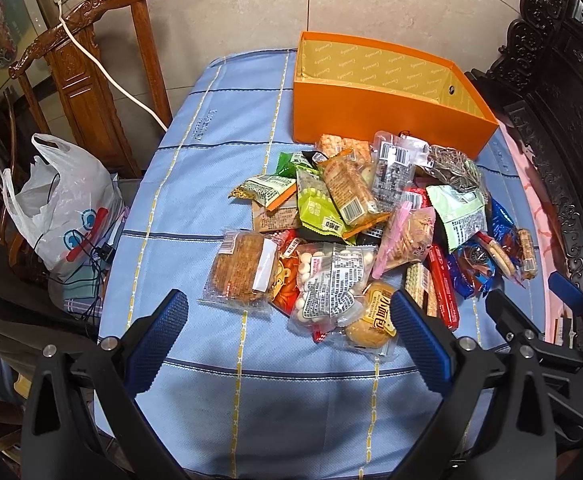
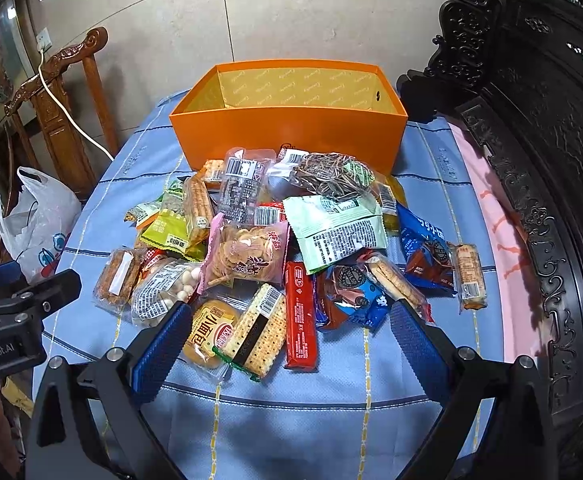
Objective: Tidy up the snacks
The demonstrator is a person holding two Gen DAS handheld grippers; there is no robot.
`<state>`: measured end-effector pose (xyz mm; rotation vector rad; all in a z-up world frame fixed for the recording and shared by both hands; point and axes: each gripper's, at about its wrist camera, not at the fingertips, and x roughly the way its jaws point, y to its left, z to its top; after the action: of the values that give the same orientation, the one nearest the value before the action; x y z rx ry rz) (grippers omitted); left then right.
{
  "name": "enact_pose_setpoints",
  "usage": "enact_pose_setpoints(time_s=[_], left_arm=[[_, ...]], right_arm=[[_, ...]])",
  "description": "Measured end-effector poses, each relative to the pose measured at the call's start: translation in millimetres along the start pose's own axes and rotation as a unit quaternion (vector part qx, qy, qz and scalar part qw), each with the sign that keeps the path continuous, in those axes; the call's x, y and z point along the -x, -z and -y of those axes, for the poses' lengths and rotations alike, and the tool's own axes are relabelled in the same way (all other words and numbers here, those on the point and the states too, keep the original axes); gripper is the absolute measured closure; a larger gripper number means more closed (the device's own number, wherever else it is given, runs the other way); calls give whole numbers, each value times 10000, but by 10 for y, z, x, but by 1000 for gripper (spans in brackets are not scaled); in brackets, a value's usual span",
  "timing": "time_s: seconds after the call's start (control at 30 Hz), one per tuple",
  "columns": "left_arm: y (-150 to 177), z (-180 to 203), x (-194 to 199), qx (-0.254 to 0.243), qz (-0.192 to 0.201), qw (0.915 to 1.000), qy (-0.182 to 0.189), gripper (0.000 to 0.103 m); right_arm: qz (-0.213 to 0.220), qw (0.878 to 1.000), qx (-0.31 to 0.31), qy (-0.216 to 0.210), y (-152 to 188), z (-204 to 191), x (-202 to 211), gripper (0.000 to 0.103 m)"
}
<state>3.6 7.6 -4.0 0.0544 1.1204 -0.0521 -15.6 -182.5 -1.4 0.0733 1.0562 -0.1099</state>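
Observation:
A pile of wrapped snacks (image 1: 355, 224) lies on the blue checked tablecloth (image 1: 227, 128), also in the right wrist view (image 2: 283, 248). Behind it stands an open, empty orange box (image 1: 375, 108), also seen in the right wrist view (image 2: 287, 132). My left gripper (image 1: 289, 308) is open and empty, hovering over the pile's near left edge, above a bag of white balls (image 1: 331, 284). My right gripper (image 2: 289, 320) is open and empty, hovering above a cracker pack (image 2: 257, 330) and a red bar (image 2: 301, 320). Its fingers (image 1: 503, 316) show at the right of the left wrist view.
A carved wooden chair (image 1: 87, 76) with a white cable stands left of the table. A white plastic bag (image 1: 59, 208) sits beside it. Dark carved furniture (image 2: 531, 140) lines the right side, with a pink cloth (image 2: 487, 208) along the table's right edge.

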Motion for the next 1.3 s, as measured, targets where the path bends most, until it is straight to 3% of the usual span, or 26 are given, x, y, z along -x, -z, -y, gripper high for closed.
enact_pose_setpoints(time_s=[1.3], left_arm=[[73, 8, 39, -40, -30, 10000, 21, 4]], right_arm=[[-36, 10000, 4, 4, 79, -7, 15, 4]])
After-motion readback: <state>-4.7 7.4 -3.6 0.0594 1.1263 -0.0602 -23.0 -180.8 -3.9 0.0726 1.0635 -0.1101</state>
